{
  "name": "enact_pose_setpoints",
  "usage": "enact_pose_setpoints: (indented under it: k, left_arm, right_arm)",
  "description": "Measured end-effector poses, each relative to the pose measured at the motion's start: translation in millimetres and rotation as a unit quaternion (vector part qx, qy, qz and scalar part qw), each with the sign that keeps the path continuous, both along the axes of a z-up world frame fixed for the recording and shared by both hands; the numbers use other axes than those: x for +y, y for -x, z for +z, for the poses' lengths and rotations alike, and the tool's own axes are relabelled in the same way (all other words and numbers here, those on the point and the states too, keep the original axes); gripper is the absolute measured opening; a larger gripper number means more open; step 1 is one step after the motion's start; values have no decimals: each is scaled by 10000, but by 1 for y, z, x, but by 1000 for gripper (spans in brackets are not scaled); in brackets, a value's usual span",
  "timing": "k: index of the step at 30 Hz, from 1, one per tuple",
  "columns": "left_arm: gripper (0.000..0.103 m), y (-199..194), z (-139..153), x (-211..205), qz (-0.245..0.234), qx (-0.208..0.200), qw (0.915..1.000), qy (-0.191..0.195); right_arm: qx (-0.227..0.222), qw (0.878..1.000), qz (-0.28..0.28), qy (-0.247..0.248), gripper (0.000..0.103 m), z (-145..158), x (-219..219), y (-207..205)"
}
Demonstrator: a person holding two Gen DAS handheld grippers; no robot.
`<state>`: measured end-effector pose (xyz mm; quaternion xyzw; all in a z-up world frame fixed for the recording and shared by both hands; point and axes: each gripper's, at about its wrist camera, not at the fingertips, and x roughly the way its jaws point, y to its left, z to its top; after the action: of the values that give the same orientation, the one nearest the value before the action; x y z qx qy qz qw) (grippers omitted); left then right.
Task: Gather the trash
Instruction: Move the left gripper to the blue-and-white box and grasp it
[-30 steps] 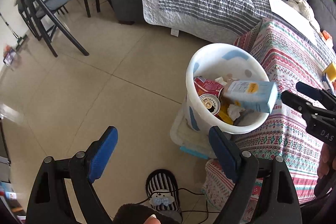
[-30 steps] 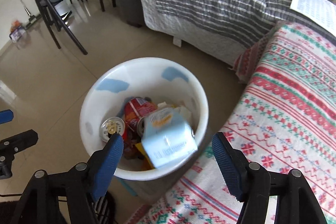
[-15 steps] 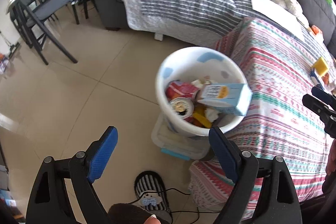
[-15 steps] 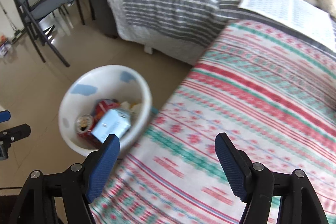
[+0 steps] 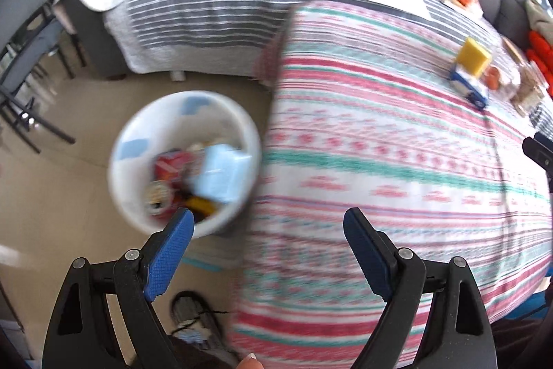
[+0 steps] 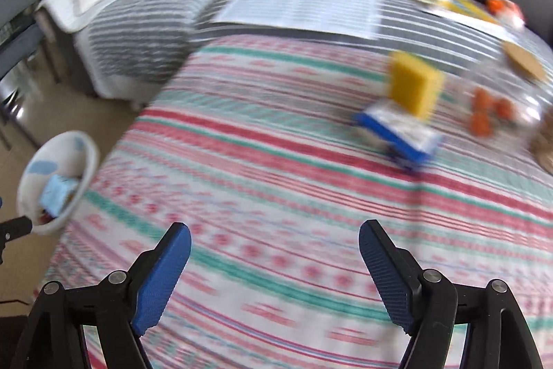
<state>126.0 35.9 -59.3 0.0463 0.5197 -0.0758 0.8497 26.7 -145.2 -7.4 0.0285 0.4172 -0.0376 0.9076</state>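
The right gripper (image 6: 273,248) is hanging over the striped cloth on the table (image 6: 276,196). Its jaws have just been opening and are now standing wide apart, with nothing between them. The left gripper (image 5: 268,230) is also standing wide apart and holding nothing.

Ahead of the right jaws and off to their right, well apart from them, a blue and white box (image 6: 397,132) is lying on the cloth. A yellow block (image 6: 414,85) is sitting just behind it, touching it or nearly so. To the right of those, some small orange things (image 6: 487,113) are sitting; they are too blurry to name. These look like the next trash to pick up.

The white bin (image 5: 183,161) is standing on the floor, just in front of the left jaws and a little to their left. It is already holding a light blue carton (image 5: 221,172), a red can and other bits.

What could go wrong? Both pictures are blurry, so the hands seem to be moving fast. A fast reach could be knocking the box into the yellow block and pushing both away. The jaws could be pinching the soft cloth along with the box and dragging it. The bin is standing right against the table edge, so a low swing of the left jaws could be tipping it over.
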Motion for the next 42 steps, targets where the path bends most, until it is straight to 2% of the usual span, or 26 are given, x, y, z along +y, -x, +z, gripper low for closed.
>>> enact_pose_setpoints:
  k: [4, 9, 15, 20, 29, 37, 40, 42]
  left_arm:
    - [90, -9, 0, -62, -192, 285, 9992, 192]
    - [90, -27, 9, -148, -397, 290, 9985, 239]
    - [90, -63, 9, -259, -431, 347, 9978, 374]
    - [90, -92, -2, -316, -193, 240, 9975, 638]
    - [90, -127, -23, -372, 108, 171, 9954, 937]
    - [90, -137, -44, -391, 312, 288, 9969, 655]
    - [81, -135, -53, -387, 303, 422, 9969, 593]
    - [78, -131, -54, -382, 257, 345, 9977, 525]
  right_arm:
    - [-29, 9985, -544, -95, 84, 6, -57, 25]
    - [-23, 9929, -1186, -25, 86, 10, -117, 48]
    - [44, 9772, -2063, -500, 86, 0, -192, 59]
    - [141, 9620, -2602, -816, 86, -12, -243, 64]
    - [210, 9373, -3197, -1369, 87, -32, -298, 72]
    - [349, 9386, -3206, -1223, 87, -39, -306, 72]
    - [352, 9388, -3194, -1239, 86, -40, -306, 72]
    - [349, 9395, -3167, -1255, 87, -40, -307, 72]
